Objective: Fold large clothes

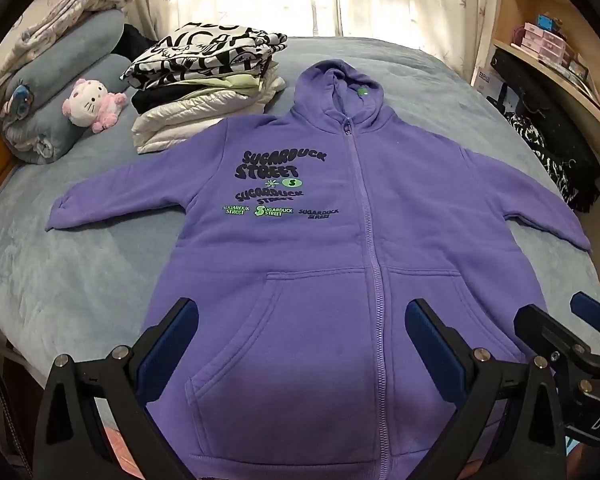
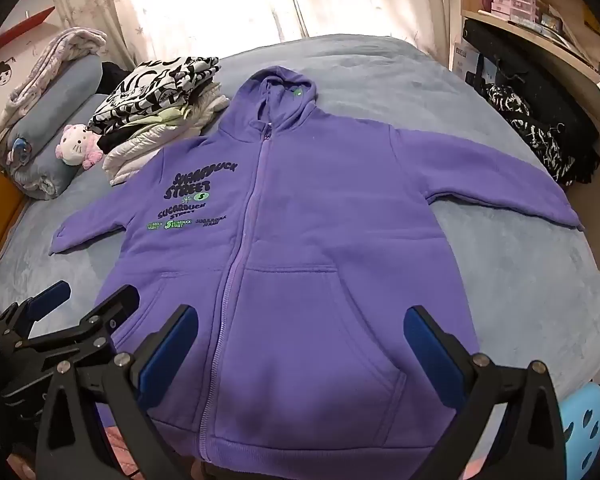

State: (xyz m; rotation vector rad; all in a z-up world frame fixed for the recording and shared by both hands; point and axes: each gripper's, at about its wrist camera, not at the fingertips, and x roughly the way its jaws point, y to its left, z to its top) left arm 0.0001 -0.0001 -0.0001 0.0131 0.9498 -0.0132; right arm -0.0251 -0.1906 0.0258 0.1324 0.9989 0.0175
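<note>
Hoodie point(image 1: 320, 216) lay flat on the bed point(image 1: 60, 288), front up and zipped, hood toward the far edge by the curtains, hem at the near edge under our tools. Both sleeves were spread out sideways, one cuff reaching toward the left edge, the other toward the right edge. A stack point(image 1: 204, 88) of folded clothes sat at the far left part of the bed, touching or just overlapped by the hoodie's shoulder; we could not tell which. A plush cat point(image 1: 90, 106) and rolled blankets point(image 1: 56, 92) lay beyond it at the far left corner.

We held the left gripper point(image 1: 302, 324) over the hem, left of the zip, jaws spread as wide as they go and nothing between the pads. The right gripper point(image 2: 300, 326) hung over the hem to the right of the zip, likewise wide open and empty. Neither touched the cloth, as far as we could see.

We judged that folding had not begun: the garment was spread and smoothed, no part turned over. The next move, we thought, called for each gripper to travel out to its own sleeve, pinch near the cuff, and carry it across the chest. The thick fleece would need a firm bite, and the left sleeve had to clear the stack.
</note>
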